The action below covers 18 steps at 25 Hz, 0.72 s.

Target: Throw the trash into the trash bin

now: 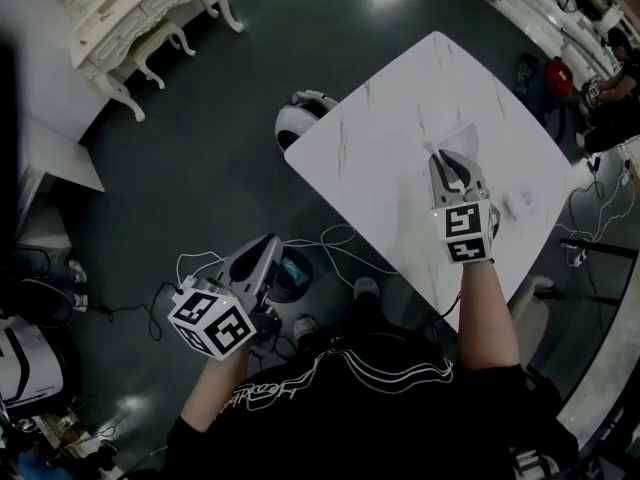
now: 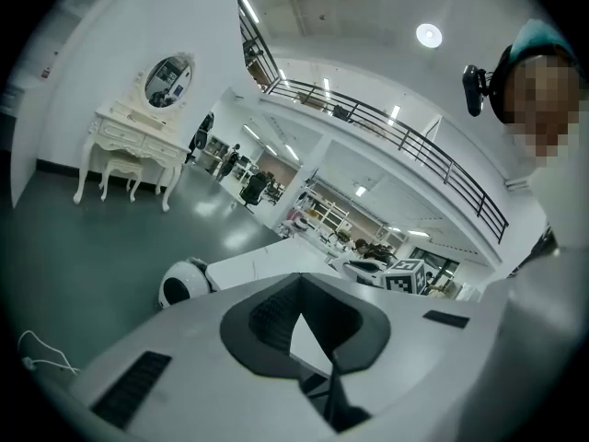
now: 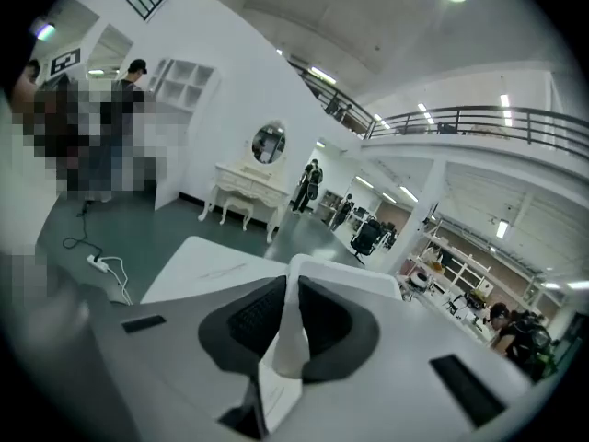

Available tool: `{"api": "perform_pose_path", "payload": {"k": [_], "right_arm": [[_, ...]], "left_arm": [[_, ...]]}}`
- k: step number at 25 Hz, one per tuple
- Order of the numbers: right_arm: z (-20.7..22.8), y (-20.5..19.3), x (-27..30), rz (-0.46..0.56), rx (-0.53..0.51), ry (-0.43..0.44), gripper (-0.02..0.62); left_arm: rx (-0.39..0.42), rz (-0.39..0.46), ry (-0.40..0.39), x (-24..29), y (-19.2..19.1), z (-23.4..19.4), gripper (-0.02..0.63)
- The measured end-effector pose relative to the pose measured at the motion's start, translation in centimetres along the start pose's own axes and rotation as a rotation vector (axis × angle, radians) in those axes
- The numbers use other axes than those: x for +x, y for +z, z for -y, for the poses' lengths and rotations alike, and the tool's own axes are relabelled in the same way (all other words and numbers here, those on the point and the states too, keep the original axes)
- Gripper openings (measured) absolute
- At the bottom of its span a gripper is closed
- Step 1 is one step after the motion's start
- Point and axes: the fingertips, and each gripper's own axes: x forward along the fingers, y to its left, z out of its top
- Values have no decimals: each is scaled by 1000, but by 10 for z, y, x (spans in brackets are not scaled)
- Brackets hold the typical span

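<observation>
Pinching white paper scrap over table, right gripper jaws; left gripper jaws together, empty.

The white marble-patterned square counter fills the head view from 12 to 3 o'clock. On the dark green floor, just beside the counter's 9 o'clock corner, stands the round white plastic trash bin. The cream carved wooden dressing table stands well apart at 10 o'clock, with a matching stool before it. Thin white cables lie on the floor along the counter's 7 o'clock edge. The right gripper is above the counter, with the white crumpled paper scrap between its jaws. The left gripper is over the floor, at 6 o'clock of the bin.
</observation>
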Motion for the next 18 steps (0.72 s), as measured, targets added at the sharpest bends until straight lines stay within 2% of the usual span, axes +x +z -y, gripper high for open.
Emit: {"api": "perform_pose_path", "payload": {"k": [4,9,13,18], "right_arm": [[-18,54,-30,100,2,-36,63],[-67,116,-57,206,-14,4,63],[-132,156,-67,278,6,110,63],[-228,175,-61,304,30,265,63]], "left_arm": [[-9,38,2,-36,3,-9,5],[-26,84,17,-84,2,-27,5],[-47,113,47,-127,-3,-52,5],[-109,133,113,-176,-27,-93,5]]}}
